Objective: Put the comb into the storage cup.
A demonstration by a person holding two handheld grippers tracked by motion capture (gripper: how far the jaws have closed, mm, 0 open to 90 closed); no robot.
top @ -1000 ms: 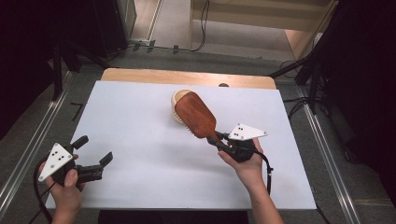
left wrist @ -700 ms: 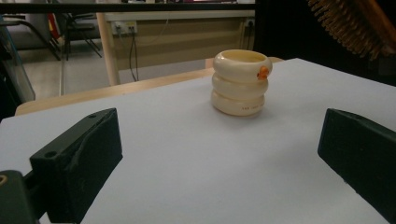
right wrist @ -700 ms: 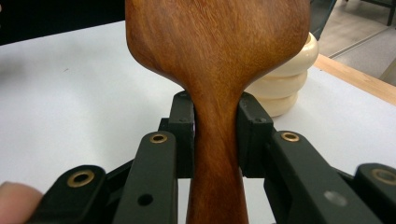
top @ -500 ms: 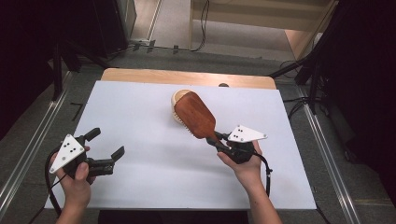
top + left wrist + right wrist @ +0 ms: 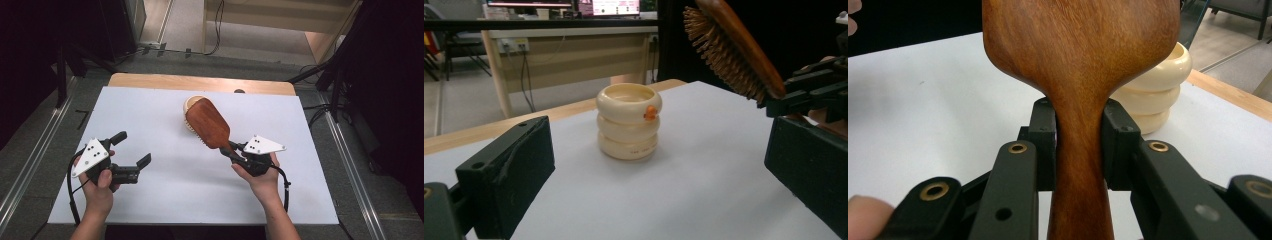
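Note:
A wooden hairbrush (image 5: 208,121) is held off the table, bristles facing down, its head over a cream ribbed cup (image 5: 190,104) standing upright on the white table sheet (image 5: 165,200). My right gripper (image 5: 233,149) is shut on the brush's narrow handle; in the right gripper view the pads (image 5: 1044,145) press both sides of the hairbrush (image 5: 1080,50), with the cup (image 5: 1158,95) behind. My left gripper (image 5: 132,148) hovers at the front left, open with nothing between its jaws. Its own view faces the cup (image 5: 628,121), with the brush (image 5: 734,47) and right gripper (image 5: 809,92) at upper right.
A bare wooden strip (image 5: 200,82) borders the sheet's far edge. Metal rails (image 5: 30,165) run along both sides of the table, with dark floor and cables beyond. A desk (image 5: 569,50) stands in the background of the left gripper view.
My left gripper has moved right and forward over the sheet and risen a little, staying open. The right gripper and the brush have kept still.

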